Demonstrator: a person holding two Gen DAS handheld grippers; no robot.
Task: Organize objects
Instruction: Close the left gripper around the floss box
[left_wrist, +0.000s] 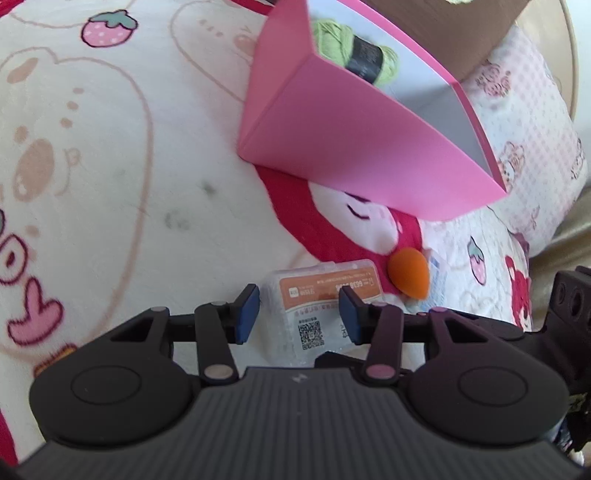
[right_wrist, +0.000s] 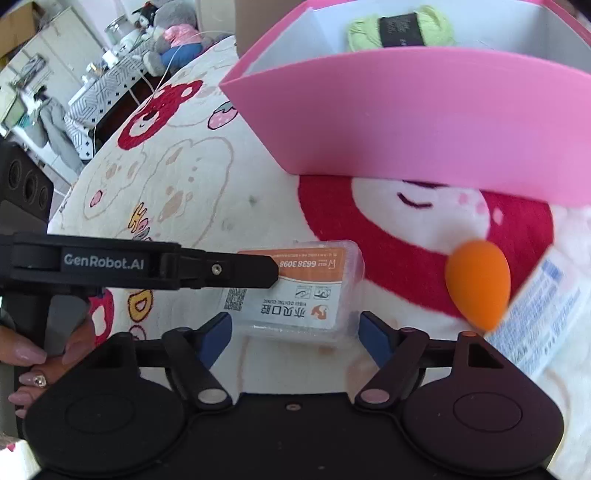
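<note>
The left wrist camera sits just behind the left gripper (left_wrist: 299, 312) and looks forward and steeply down along its fingers at the patterned blanket (left_wrist: 110, 166), at close range. The right wrist camera is mounted the same way behind the right gripper (right_wrist: 293, 332), also tilted downward and close to the surface; its upper left corner reaches the room beyond. Both views share the clear plastic case (left_wrist: 321, 295) (right_wrist: 303, 291), the orange sponge (left_wrist: 408, 271) (right_wrist: 478, 282) and the pink box (left_wrist: 351, 147) (right_wrist: 424, 122). The left gripper's finger (right_wrist: 221, 272) crosses the right view from the left edge.
</note>
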